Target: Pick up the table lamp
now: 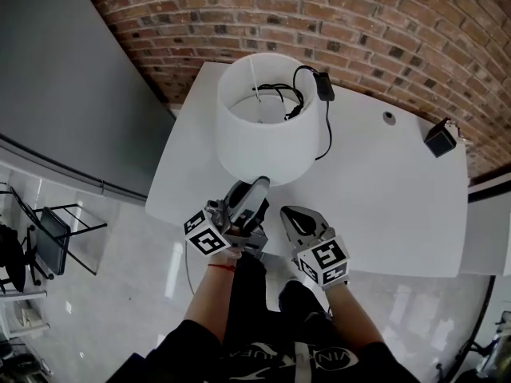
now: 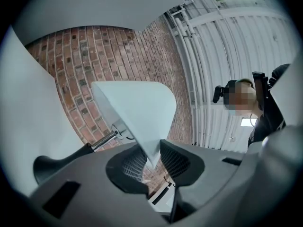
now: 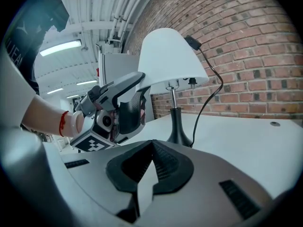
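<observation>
My left gripper [image 1: 254, 191] is clamped on the near lower rim of the table lamp [image 1: 263, 126]. One jaw is inside the white shade [image 2: 137, 112] and one outside, and the rim is wedged down between the ribbed pads. The gripper tilts upward, reaching the rim from below and from the near side.

My right gripper [image 1: 294, 214] has its jaws together with nothing in them. It sits just right of the left one, over the near part of the white table [image 1: 383, 198], and points toward the lamp's black base [image 3: 179, 131].

The lamp stands in the far left part of the table, close to the left edge. Beyond that edge the floor drops away beside a grey wall panel [image 1: 64, 78]. A brick wall [image 1: 359, 22] runs right behind the table's far edge, so there is little room behind the shade.

A black cord [image 1: 326, 126] loops out of the shade's top and hangs down its right side, with a black plug block [image 1: 323, 84] lying just right of the shade near the far edge.

To the right the tabletop is bare and wide. It holds only a small round hole [image 1: 389, 118] and, well apart at the far right corner, a small black box [image 1: 440, 138]. The near edge runs just under both grippers.
</observation>
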Demonstrator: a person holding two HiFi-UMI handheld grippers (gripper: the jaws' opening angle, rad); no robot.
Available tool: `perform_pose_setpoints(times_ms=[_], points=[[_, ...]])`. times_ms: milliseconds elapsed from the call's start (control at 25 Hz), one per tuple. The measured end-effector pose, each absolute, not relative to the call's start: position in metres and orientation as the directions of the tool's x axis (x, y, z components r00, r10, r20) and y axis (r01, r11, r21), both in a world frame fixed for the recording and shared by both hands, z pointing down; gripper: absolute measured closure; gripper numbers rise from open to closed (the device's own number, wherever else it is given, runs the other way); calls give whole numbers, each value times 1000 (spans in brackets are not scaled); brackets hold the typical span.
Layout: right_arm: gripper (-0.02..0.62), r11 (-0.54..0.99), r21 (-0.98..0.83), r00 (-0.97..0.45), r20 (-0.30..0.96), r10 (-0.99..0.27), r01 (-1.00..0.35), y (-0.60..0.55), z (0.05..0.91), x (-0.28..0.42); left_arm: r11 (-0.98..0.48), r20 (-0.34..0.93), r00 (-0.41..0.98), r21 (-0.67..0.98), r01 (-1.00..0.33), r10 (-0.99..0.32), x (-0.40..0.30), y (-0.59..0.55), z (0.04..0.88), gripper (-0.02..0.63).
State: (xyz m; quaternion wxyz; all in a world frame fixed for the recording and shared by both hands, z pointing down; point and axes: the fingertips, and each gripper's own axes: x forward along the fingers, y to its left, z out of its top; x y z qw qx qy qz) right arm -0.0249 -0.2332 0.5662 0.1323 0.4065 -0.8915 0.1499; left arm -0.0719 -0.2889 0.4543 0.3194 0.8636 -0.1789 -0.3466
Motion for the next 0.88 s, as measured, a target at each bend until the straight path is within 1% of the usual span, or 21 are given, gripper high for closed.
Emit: perform_pose_setpoints(times_ms=[360,880], points=[[595,589,-146,-599,347,-722,-795,-265,550,-31,-726,-463,710,680,-100,-531,-77,-321,437,519],[594,518,-126,-521,402,-753,-846,-324,555,-53,-733,-472,719,676,-74,-509,-87,-355,427,528]])
